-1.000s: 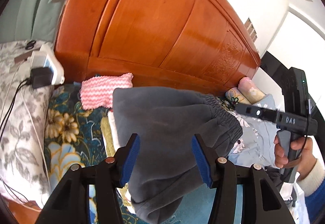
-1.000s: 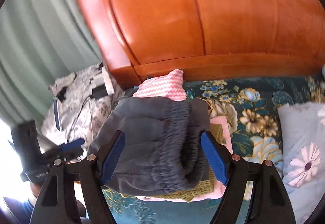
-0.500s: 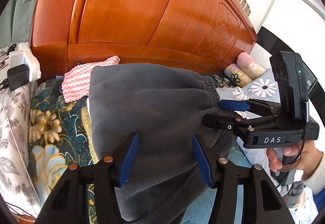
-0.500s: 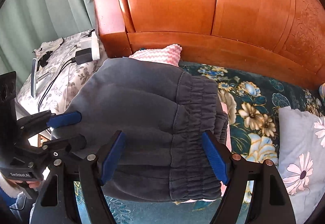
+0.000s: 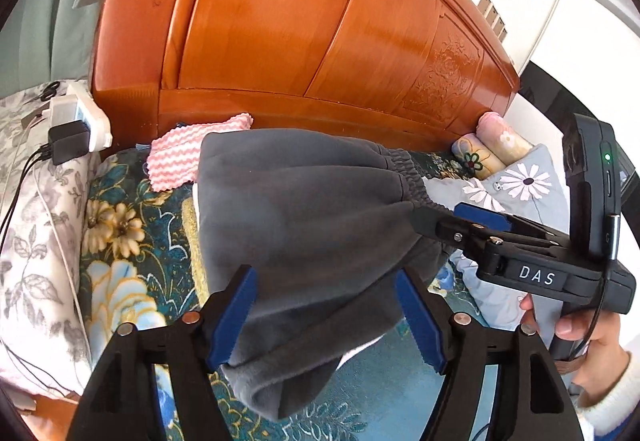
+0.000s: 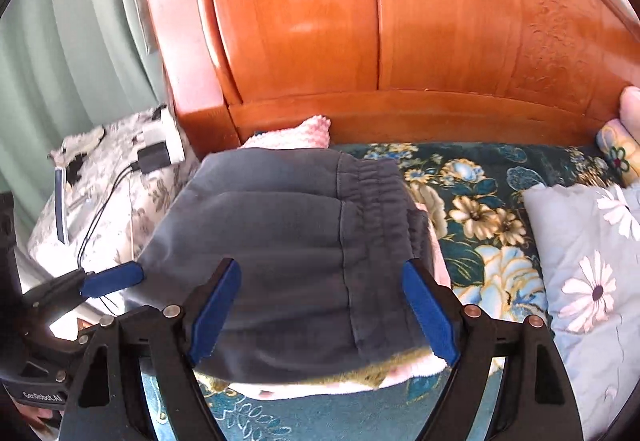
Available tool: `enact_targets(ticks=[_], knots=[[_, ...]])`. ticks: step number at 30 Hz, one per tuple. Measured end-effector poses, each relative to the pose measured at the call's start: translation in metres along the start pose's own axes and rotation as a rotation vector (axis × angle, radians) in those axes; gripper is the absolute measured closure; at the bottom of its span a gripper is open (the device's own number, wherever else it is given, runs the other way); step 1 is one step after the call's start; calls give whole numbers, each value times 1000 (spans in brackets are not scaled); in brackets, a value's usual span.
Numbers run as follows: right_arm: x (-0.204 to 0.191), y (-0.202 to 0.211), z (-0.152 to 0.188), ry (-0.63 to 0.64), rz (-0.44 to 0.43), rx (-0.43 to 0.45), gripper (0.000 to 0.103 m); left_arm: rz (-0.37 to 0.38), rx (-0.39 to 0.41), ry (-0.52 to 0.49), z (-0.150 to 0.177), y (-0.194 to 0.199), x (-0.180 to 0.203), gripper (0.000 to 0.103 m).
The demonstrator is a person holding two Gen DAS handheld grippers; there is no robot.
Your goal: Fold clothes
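Observation:
Folded dark grey sweatpants with an elastic waistband lie on a stack of folded clothes on the bed, also seen in the right wrist view. Pink and olive garments show under them. My left gripper is open, its blue pads spread over the pants' near edge. My right gripper is open above the pants' near side. The right gripper also shows in the left wrist view at the waistband side; the left gripper shows in the right wrist view at the pants' left edge.
An orange wooden headboard stands behind the stack. A pink zigzag cloth lies by it. A floral bedspread covers the bed. A grey daisy quilt is at right. A nightstand with charger and cables is at left.
Both grippers have pulled back slightly from the pants and the views shifted. The pants stay on the stack. Both grippers stay open.

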State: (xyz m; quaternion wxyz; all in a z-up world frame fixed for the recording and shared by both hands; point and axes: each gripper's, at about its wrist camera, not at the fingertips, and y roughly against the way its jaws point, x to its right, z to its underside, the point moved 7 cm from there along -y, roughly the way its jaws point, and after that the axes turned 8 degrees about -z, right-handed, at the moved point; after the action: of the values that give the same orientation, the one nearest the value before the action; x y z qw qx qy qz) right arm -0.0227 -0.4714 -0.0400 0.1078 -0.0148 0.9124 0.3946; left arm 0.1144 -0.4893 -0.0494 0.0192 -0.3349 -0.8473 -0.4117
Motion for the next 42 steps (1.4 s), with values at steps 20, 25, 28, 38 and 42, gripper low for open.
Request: enact_targets(ticks=[20, 25, 28, 38, 42], knots=[[14, 33, 133, -162, 218, -112, 18, -262, -94, 206, 127, -13, -11, 0], [15, 35, 132, -142, 276, -100, 11, -237, -96, 197, 146, -24, -12, 0], [16, 32, 133, -151, 294, -91, 11, -211, -116, 240, 148, -28, -18, 0], [8, 26, 141, -151, 329, -84, 11, -207, -131, 161, 148, -36, -5, 0], [4, 25, 143, -133, 335, -92, 11, -207, -134, 153, 149, -36, -3, 0]])
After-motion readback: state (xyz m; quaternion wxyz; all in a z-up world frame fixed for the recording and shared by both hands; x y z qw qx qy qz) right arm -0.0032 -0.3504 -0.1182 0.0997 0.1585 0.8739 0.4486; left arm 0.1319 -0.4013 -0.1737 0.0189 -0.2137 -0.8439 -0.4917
